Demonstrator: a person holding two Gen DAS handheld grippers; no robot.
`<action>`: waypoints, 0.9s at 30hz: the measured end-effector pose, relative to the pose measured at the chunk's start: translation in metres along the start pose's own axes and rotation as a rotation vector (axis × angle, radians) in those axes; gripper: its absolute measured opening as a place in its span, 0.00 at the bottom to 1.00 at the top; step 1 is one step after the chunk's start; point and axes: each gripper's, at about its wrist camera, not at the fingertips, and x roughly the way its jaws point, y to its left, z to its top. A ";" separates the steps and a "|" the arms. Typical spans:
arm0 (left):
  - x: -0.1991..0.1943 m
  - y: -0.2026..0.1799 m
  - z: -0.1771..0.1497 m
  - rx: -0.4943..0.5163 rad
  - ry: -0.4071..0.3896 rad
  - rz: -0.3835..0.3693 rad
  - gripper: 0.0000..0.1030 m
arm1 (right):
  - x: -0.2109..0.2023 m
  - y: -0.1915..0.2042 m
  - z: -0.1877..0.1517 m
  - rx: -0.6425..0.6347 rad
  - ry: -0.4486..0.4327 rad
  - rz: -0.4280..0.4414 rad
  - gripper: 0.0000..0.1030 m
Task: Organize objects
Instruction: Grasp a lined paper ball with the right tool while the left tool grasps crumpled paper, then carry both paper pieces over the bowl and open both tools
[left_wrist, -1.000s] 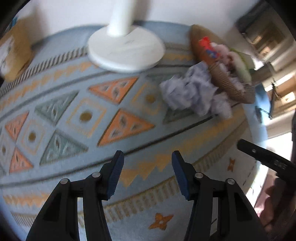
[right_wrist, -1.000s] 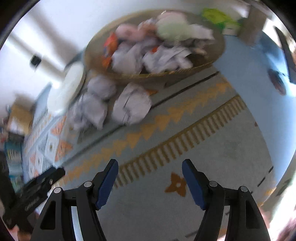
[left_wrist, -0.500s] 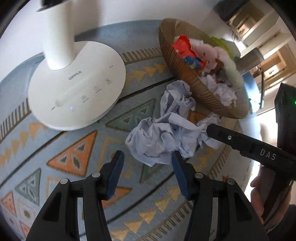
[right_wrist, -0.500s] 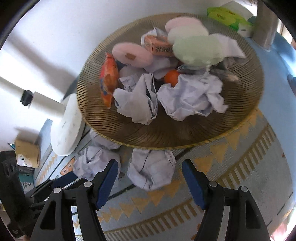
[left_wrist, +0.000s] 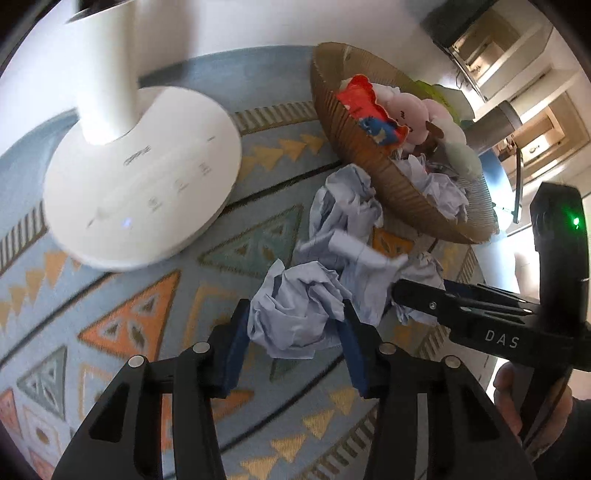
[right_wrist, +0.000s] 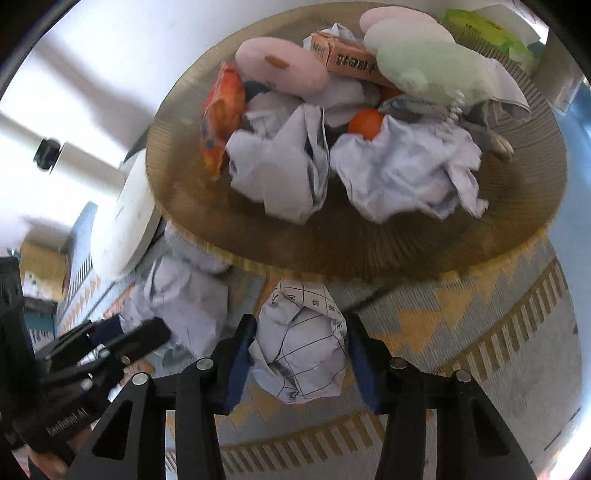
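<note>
Several crumpled paper balls lie on the patterned rug beside a round woven basket (left_wrist: 354, 147). My left gripper (left_wrist: 293, 334) is open, its blue pads on either side of one crumpled ball (left_wrist: 295, 314). My right gripper (right_wrist: 301, 356) is open around another crumpled ball with a printed grid (right_wrist: 301, 354), just in front of the basket (right_wrist: 369, 251). The basket holds crumpled paper (right_wrist: 402, 177), a red snack bag (right_wrist: 221, 118), an orange (right_wrist: 365, 123), a pink box and soft pink and green items. More paper balls (left_wrist: 347, 218) lie between the two grippers.
A white round lamp base with a post (left_wrist: 144, 184) stands on the rug left of the basket. A cardboard box (right_wrist: 44, 269) sits at far left. The right gripper's body (left_wrist: 491, 325) shows in the left wrist view. A white wall is behind.
Both grippers have moved forward towards the basket. Each now has a crumpled paper ball between its open fingers, where before the balls lay ahead of them.
</note>
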 end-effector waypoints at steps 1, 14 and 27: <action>-0.004 0.002 -0.003 -0.007 -0.003 0.000 0.42 | -0.002 -0.001 -0.003 -0.004 0.004 -0.001 0.46; -0.054 -0.025 -0.028 0.018 -0.086 0.012 0.42 | -0.048 -0.028 -0.055 0.036 0.022 0.033 0.46; -0.065 -0.098 0.032 0.153 -0.185 -0.033 0.42 | -0.112 -0.033 -0.008 -0.055 -0.166 -0.014 0.46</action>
